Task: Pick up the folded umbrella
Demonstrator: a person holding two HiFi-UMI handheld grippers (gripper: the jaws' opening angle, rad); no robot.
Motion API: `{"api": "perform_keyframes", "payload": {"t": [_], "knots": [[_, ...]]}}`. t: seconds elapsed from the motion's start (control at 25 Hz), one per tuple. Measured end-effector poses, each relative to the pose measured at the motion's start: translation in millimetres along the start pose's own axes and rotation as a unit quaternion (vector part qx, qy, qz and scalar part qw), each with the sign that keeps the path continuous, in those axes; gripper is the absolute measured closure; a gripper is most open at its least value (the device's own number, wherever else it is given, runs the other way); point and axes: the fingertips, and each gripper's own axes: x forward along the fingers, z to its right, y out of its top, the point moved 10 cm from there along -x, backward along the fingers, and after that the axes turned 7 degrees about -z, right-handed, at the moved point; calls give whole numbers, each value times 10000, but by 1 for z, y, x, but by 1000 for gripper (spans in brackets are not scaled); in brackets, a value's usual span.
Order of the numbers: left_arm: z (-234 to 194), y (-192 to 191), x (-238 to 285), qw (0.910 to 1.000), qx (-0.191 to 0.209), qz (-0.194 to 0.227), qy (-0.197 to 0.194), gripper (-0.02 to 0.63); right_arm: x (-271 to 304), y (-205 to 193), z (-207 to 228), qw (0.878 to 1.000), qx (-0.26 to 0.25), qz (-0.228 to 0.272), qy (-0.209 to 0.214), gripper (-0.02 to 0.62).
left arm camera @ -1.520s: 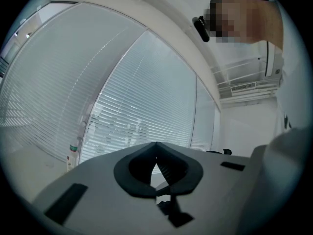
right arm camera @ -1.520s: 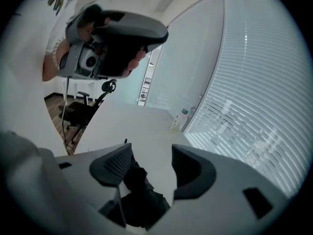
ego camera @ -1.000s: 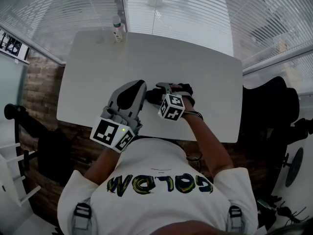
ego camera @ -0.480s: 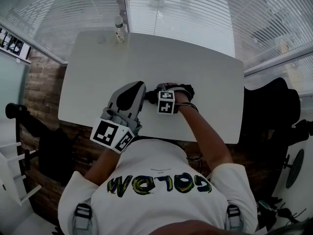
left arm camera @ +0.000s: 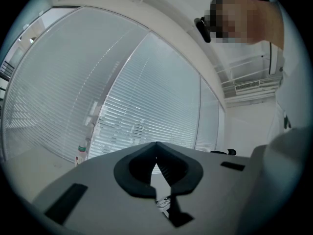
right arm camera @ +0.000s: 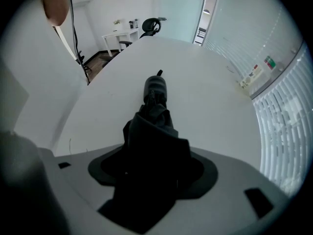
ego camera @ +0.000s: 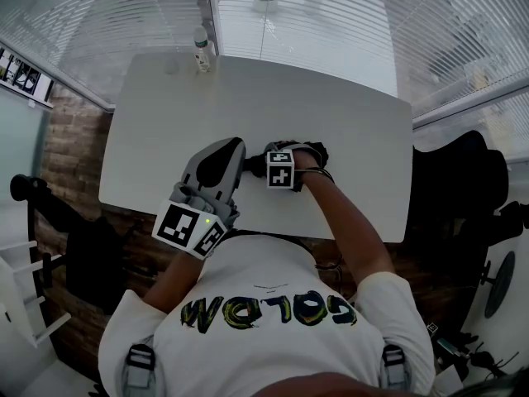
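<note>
The folded umbrella [ego camera: 253, 163] is black and lies on the white table [ego camera: 339, 106] near its front edge. In the right gripper view its fabric [right arm camera: 155, 126] fills the gap between the jaws, and its handle [right arm camera: 155, 88] points away. My right gripper [ego camera: 285, 150] points steeply down over it, its jaws closing around the fabric. My left gripper [ego camera: 233, 142] rests level just left of the umbrella, its tips [left arm camera: 155, 144] meeting and nothing in them.
A small bottle [ego camera: 199, 48] stands at the table's far left corner by the window blinds. A black office chair [ego camera: 463, 172] sits to the right of the table. A desk with another chair [right arm camera: 146, 28] stands far off.
My right gripper has sunk onto the umbrella and tipped more steeply downward. The left gripper has stayed where it was.
</note>
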Motion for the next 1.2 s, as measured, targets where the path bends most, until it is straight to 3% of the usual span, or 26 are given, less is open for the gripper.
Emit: {"api": "perform_keyframes", "payload": {"t": [0.4, 0.56, 0.72, 0.96, 1.2], "knots": [[3, 3, 0, 10000, 55, 26, 6, 595, -6, -3, -4, 9989, 69, 201, -410, 359], [7, 3, 1, 10000, 62, 39, -10, 595, -13, -12, -3, 9944, 398, 339, -920, 362], [9, 3, 3, 10000, 80, 39, -36, 595, -32, -19, 0, 9873, 918, 725, -1076, 364], [15, 2, 6, 9999, 101, 49, -70, 595, -63, -35, 4, 9683, 1587, 1293, -1429, 364], [18, 5, 8, 9999, 141, 60, -71, 595, -95, -49, -1, 9363, 2261, 1981, -1819, 365]]}}
